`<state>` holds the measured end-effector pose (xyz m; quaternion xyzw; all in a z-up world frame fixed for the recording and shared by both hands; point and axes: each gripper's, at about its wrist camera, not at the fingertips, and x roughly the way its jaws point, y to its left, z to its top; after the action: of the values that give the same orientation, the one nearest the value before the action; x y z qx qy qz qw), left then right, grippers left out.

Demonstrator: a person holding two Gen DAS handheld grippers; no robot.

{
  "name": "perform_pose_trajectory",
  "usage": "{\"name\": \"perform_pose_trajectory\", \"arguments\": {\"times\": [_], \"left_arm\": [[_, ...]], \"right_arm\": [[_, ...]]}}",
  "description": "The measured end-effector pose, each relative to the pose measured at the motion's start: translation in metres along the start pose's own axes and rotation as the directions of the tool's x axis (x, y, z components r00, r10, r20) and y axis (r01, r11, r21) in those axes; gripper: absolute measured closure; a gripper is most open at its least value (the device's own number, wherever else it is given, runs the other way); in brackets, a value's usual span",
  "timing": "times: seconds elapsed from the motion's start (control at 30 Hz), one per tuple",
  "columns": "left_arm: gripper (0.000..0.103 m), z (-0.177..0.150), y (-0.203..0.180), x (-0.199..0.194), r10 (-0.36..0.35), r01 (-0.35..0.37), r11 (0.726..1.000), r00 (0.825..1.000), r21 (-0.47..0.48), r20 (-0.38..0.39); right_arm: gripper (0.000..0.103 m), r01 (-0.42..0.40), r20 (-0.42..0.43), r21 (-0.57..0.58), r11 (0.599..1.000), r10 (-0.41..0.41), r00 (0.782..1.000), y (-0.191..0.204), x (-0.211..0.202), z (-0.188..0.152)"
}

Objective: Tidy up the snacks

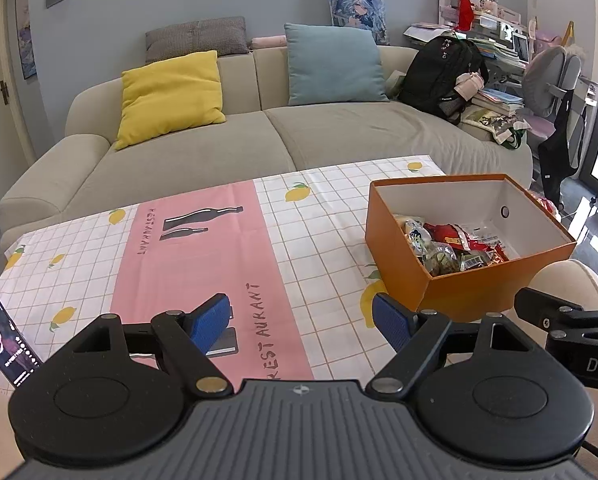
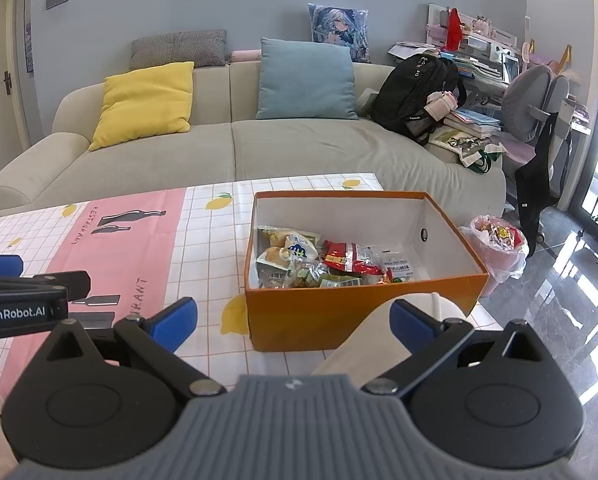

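Two grippers hang over the near edge of the table, both spread wide and both empty. The left gripper (image 1: 301, 322) has its blue pads well apart with only the lemon-print tablecloth (image 1: 323, 216) showing between them. The right gripper (image 2: 293, 322) is just as wide, nothing between its pads either, with a pale rounded shape, possibly the person's knee, under its right finger.

And the snacks (image 2: 323, 260)? All the ones in view sit piled in the near half of the orange box (image 2: 363, 308), which stands on the table's right side, just ahead of the right gripper. The far half of the box is bare white. No loose packet shows on the cloth; a phone (image 1: 7, 340) leans at the left edge.

So the gathering looks done, or close to it, judging by the clear cloth. If sorting is next, the right gripper is the better placed: it needs to rise over the near wall and drop onto one packet without dragging its neighbours.
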<state>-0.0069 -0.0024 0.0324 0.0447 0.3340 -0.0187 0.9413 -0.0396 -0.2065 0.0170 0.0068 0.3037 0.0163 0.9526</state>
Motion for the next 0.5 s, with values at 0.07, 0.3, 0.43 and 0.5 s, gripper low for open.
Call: {"name": "perform_pose_trajectory", "arguments": {"times": [0.07, 0.3, 0.43, 0.5], "left_arm": [[0.008, 0.0008, -0.0001, -0.0006, 0.002, -0.002, 1.0, 1.0, 0.0, 0.0], [0.008, 0.0018, 0.0005, -0.0022, -0.006, 0.007, 1.0, 1.0, -0.003, 0.002], [0.008, 0.0023, 0.0013, -0.004, -0.018, 0.018, 1.0, 1.0, -0.008, 0.005], [0.008, 0.0024, 0.0015, -0.0046, -0.021, 0.021, 1.0, 1.0, -0.01, 0.008]], "right_arm": [[0.003, -0.001, 0.001, -0.003, 1.0, 0.001, 1.0, -0.0002, 0.0004, -0.0002], [0.003, -0.003, -0.005, -0.003, 1.0, 0.003, 1.0, -0.0008, 0.002, 0.0002], [0.003, -0.003, -0.006, -0.004, 1.0, 0.003, 1.0, -0.0008, 0.0023, 0.0006], [0.003, -0.004, -0.006, -0.004, 1.0, 0.004, 1.0, -0.0006, 0.0022, 0.0001]]}}
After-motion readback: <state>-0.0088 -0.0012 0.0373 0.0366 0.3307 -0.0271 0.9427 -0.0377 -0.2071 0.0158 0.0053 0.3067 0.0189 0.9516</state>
